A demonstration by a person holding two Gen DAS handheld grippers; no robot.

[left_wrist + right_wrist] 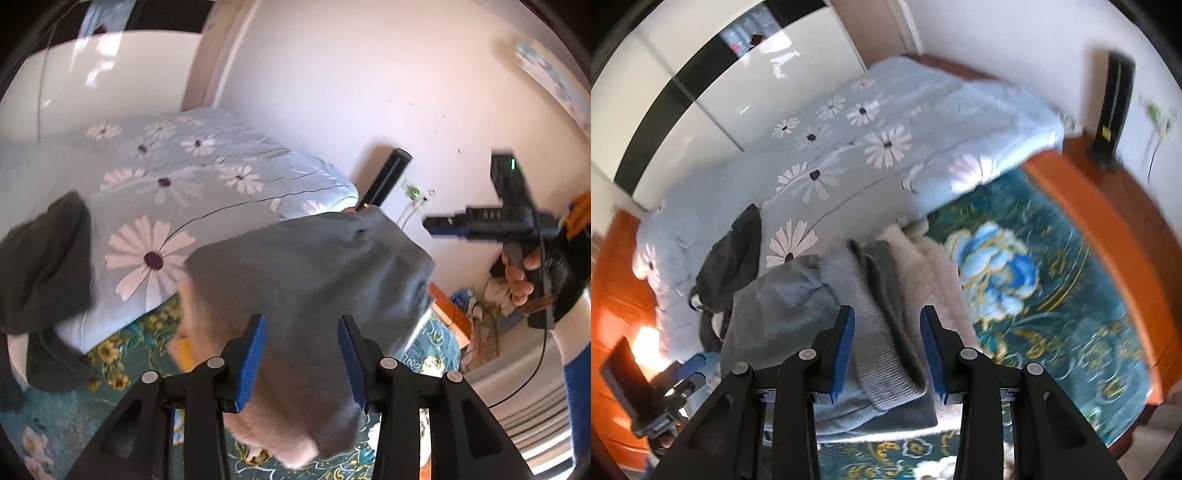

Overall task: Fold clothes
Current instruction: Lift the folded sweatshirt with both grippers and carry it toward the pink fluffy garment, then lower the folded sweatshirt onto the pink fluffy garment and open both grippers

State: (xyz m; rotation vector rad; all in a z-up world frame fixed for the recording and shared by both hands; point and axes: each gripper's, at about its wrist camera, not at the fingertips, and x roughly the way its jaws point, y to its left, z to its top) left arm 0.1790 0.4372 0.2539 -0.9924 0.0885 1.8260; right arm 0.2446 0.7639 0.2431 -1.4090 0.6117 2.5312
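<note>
On the bed there is one stack of folded clothes (857,295). It lies on the teal flowered bedspread (1052,295), at the near edge of the pale blue daisy quilt (849,155). In the right wrist view I count about four layers in this stack: a blue-grey piece on the left, a light grey knitted one with a ribbed hem, a darker grey one, and a white fluffy one on the right. One more garment, a dark grey one (735,258), lies apart and unfolded on the quilt, toward the left edge of the bed.

There are two grippers. The left gripper (301,354) hangs over the grey top piece of the stack; its blue pads (255,354) stand apart and do not press the cloth. The right gripper (888,350) is over the ribbed hem, fingers also apart, and the cloth shows between them; whether the pads touch it I cannot tell. In the left wrist view the right gripper appears at the right side, held up in a person's hand (517,273), clear of the stack.

The orange wooden bed frame (1108,221) runs along the right edge of the bedspread. Between the stack and this frame, the bedspread is free. One black upright device (1112,110) stands on the frame at the far right corner, near the white wall.
</note>
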